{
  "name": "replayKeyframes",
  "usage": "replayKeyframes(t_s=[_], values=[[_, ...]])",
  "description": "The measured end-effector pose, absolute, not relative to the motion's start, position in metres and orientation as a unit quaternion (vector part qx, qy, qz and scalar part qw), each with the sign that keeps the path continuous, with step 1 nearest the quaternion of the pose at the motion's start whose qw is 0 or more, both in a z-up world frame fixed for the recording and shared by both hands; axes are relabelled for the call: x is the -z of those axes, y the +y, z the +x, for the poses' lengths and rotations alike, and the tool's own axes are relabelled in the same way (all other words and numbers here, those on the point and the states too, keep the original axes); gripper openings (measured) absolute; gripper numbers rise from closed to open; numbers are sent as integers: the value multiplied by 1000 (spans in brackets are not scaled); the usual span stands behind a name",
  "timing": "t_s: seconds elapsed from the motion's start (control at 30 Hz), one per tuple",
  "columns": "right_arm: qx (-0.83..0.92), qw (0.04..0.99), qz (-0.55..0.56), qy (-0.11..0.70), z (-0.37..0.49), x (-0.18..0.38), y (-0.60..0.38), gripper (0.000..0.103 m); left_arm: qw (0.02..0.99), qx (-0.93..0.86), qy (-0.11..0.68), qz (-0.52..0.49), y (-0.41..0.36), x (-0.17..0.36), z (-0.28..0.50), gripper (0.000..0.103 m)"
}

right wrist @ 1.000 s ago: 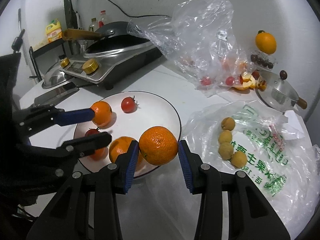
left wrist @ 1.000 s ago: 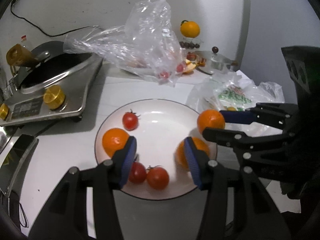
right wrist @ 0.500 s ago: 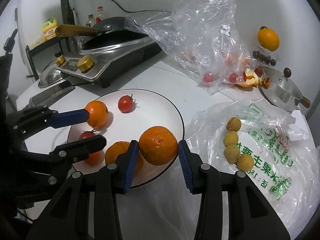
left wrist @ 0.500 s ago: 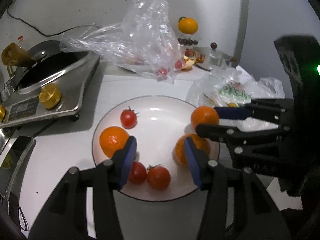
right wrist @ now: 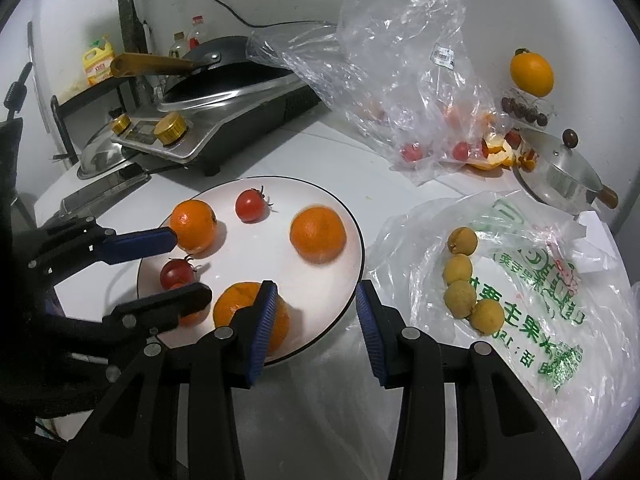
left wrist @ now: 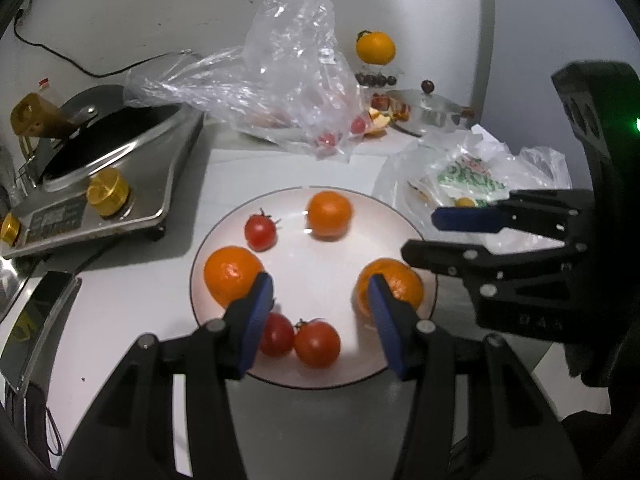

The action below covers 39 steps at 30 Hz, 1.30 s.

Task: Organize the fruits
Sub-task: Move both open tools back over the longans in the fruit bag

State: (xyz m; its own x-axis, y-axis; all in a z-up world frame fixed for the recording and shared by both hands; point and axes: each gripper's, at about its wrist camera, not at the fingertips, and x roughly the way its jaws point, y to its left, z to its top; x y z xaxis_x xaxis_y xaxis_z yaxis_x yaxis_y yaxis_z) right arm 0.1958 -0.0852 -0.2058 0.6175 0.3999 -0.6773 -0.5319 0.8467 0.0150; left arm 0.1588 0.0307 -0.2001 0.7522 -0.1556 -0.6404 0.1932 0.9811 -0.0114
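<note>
On the far left of the counter (right wrist: pixel 304 152) sits the stove (left wrist: pixel 100 184) with its dark pan. Your left gripper (left wrist: pixel 316 316) hovers low over the near edge of the white plate (left wrist: pixel 320 376), jaws spread wide and holding nothing. Between and around them the plate carries three oranges: one at the left (left wrist: pixel 232 274), one toward the back (left wrist: pixel 329 214) and one at the right (left wrist: pixel 394 286), plus a tomato near the back (left wrist: pixel 260 232) and two touching tomatoes at the front (left wrist: pixel 304 338). Behind the plate lies a crumpled clear bag (right wrist: pixel 400 68). Your right gripper (right wrist: pixel 316 320) hangs at the plate's right rim, jaws wide apart and empty. Further right, four longans (right wrist: pixel 466 276) rest on a printed plastic bag (right wrist: pixel 532 280).
</note>
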Motion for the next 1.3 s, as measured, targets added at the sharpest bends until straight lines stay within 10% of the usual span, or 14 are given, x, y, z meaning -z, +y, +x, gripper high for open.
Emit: replayKeyframes(t_s=[1.3], values=[[-232,927,-55,290,156,169,-184,43,950,93,299,14,-27,156,132,53]])
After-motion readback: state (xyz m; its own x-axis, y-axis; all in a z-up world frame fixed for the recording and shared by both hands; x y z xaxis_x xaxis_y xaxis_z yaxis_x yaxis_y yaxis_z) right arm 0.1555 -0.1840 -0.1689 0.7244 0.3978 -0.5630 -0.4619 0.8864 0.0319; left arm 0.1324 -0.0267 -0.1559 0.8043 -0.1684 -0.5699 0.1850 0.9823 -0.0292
